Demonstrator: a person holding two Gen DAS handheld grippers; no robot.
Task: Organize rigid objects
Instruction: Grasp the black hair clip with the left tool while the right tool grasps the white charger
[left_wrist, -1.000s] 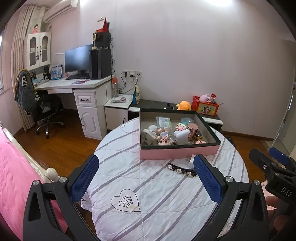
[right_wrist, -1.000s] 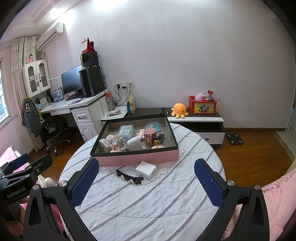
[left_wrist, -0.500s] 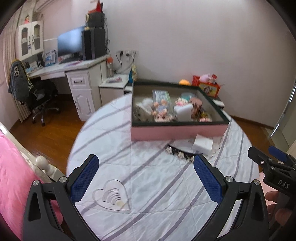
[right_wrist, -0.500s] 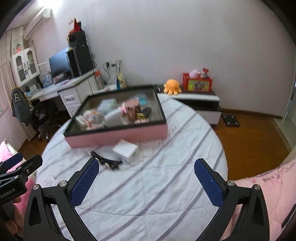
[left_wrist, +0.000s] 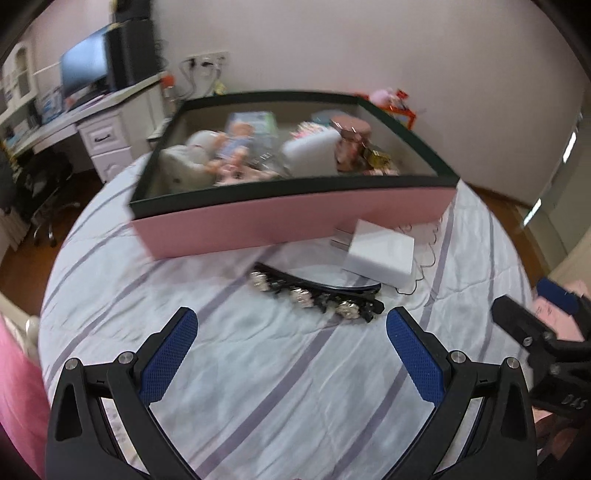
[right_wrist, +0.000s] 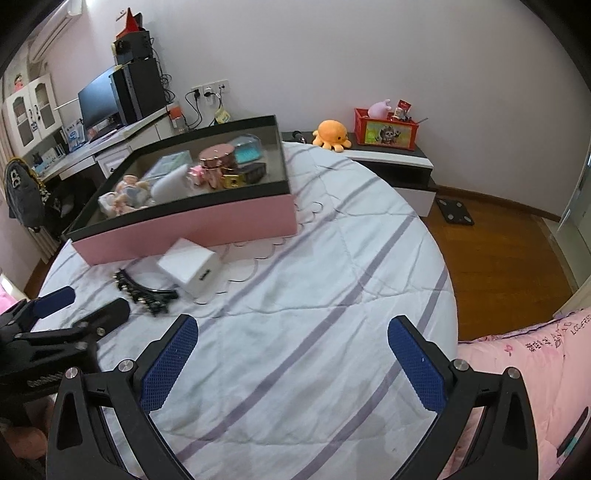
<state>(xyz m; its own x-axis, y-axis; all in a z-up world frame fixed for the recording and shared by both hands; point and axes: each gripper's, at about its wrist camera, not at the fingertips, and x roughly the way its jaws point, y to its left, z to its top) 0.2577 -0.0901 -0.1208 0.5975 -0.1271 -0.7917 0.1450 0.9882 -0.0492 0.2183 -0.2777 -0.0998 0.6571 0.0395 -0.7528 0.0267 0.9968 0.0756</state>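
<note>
A round bench (left_wrist: 258, 387) under a striped quilt filled the left wrist view, where the left gripper (left_wrist: 291, 354) hung wide open and empty, a black jewelled hair clip (left_wrist: 317, 295) just ahead of it, long axis running crosswise, with a white box (left_wrist: 380, 254) behind it against the pink tray (left_wrist: 295, 221). From the right wrist, the right gripper (right_wrist: 291, 354), equally spread and empty, faced bare quilt, the hair clip (right_wrist: 146, 293) well off to its left, so the left gripper looked the nearer.
</note>
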